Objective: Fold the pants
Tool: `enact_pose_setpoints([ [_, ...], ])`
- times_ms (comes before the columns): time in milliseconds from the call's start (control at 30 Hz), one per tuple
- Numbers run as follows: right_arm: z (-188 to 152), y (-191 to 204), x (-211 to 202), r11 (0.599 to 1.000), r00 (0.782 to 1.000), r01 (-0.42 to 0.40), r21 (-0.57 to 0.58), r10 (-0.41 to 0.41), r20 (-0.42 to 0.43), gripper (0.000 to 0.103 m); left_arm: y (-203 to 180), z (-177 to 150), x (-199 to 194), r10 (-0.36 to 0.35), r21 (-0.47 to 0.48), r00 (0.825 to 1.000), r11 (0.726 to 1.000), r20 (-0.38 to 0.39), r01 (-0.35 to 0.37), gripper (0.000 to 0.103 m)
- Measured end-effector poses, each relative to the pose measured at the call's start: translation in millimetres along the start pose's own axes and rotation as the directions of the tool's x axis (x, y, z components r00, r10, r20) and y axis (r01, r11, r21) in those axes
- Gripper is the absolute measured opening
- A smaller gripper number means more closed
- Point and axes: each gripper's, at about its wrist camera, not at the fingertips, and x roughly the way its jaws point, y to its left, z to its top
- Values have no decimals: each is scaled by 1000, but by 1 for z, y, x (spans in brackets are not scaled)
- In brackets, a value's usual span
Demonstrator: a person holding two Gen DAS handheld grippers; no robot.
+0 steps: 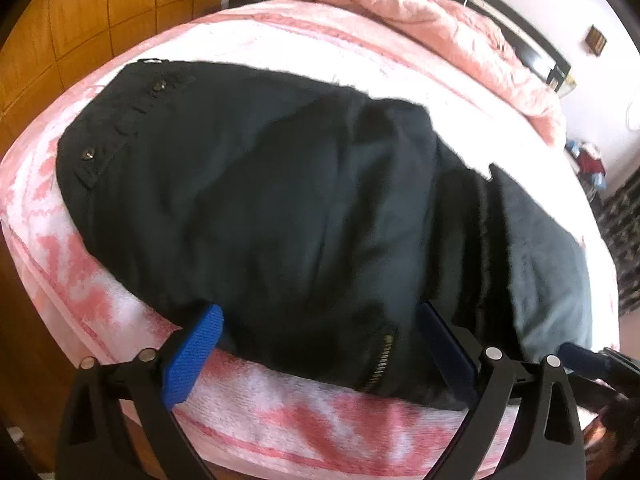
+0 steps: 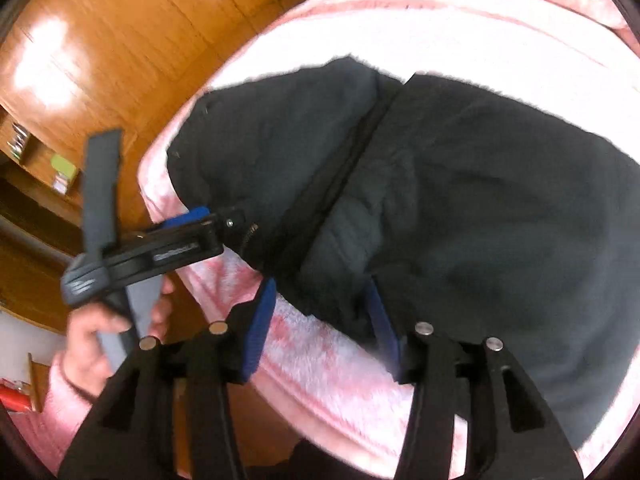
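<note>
Right gripper (image 2: 324, 312) released, jaws apart astride the near edge of the pants (image 2: 460, 200), pads not pressing. Left gripper (image 1: 324, 344) also wide open at the same edge, beside a zipper (image 1: 380, 364). Pants lie folded on a pink bed (image 1: 280, 412); 2 buttons (image 1: 158, 87) at far-left corner.

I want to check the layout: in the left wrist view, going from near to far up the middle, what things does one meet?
Left hand-held gripper → pink-and-white towel → black pants → white middle of the bed cover → bunched pink blanket → dark headboard.
</note>
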Motion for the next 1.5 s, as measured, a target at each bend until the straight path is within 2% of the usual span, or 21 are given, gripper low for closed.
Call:
enact_pose_setpoints([
  [100, -10, -30, -46, 997, 995, 7, 81, -15, 94, 50, -16, 3, -11, -56, 15, 998, 998, 21, 55, 98],
  [167, -21, -62, -75, 980, 984, 86, 180, -112, 141, 50, -33, 5, -16, -87, 55, 996, 995, 30, 86, 98],
  [233, -31, -93, -94, 953, 969, 142, 267, -189, 159, 55, -57, 6, -17, -123, 105, 992, 987, 29, 120, 98],
  [333, -47, -141, -111, 901, 960, 170, 400, -243, 138, 62, -82, 4, -11, -149, 139, 989, 979, 5, 147, 98],
  [467, -63, -180, -110, 874, 970, 165, 457, -228, 85, 66, -107, -1, 8, -97, 187, 995, 977, -34, 101, 98],
  [533, -70, -191, -99, 875, 986, 112, 472, -156, 55, 66, -111, -6, 24, -26, 200, 998, 979, -64, 39, 98],
  [700, -80, -189, -66, 882, 1000, -10, 471, -1, 23, 71, -102, -12, 41, -21, 171, 995, 984, -99, 38, 100],
  [767, -81, -188, -59, 883, 1000, -28, 468, 19, 23, 67, -103, -13, 42, -19, 178, 995, 983, -103, 37, 100],
  [867, -80, -183, -65, 903, 999, -21, 430, 7, 35, 40, -105, -14, 42, -21, 172, 994, 984, -110, 40, 100],
  [900, -78, -181, -72, 911, 998, -24, 412, 1, 57, 24, -106, -14, 42, -26, 168, 993, 985, -112, 45, 100],
  [933, -76, -178, -81, 918, 997, -30, 395, -2, 80, 19, -106, -14, 44, -29, 169, 993, 984, -114, 48, 100],
  [1000, -74, -172, -94, 925, 995, -11, 380, -26, 94, 17, -111, -15, 48, -11, 192, 994, 981, -110, 32, 100],
  [1100, -73, -170, -79, 924, 996, 82, 374, -90, 5, 19, -114, -16, 50, -10, 200, 994, 979, -109, 32, 100],
  [1167, -74, -172, -66, 913, 994, 111, 393, -105, -37, 22, -113, -13, 48, -21, 196, 994, 980, -109, 42, 100],
  [1267, -72, -169, -74, 910, 992, 121, 398, -118, -33, 33, -101, -11, 35, -59, 159, 992, 984, -110, 76, 99],
  [1333, -68, -167, -86, 897, 982, 179, 405, -186, -24, 39, -91, -9, 18, -76, 139, 994, 986, -77, 87, 99],
  [1367, -67, -165, -93, 889, 972, 219, 402, -233, -14, 42, -84, -9, 11, -77, 137, 995, 987, -60, 85, 99],
  [1400, -59, -159, -104, 879, 952, 277, 387, -306, 12, 48, -78, -7, 4, -72, 134, 996, 988, -44, 78, 99],
  [1433, -54, -152, -111, 876, 937, 312, 367, -348, 35, 49, -71, -5, -1, -66, 125, 997, 990, -32, 70, 99],
  [1467, -49, -144, -116, 880, 929, 324, 346, -366, 59, 49, -58, -2, -7, -61, 101, 998, 993, -21, 63, 99],
  [1500, -40, -133, -119, 896, 933, 306, 322, -349, 85, 50, -47, 1, -11, -59, 76, 998, 995, -15, 60, 99],
])
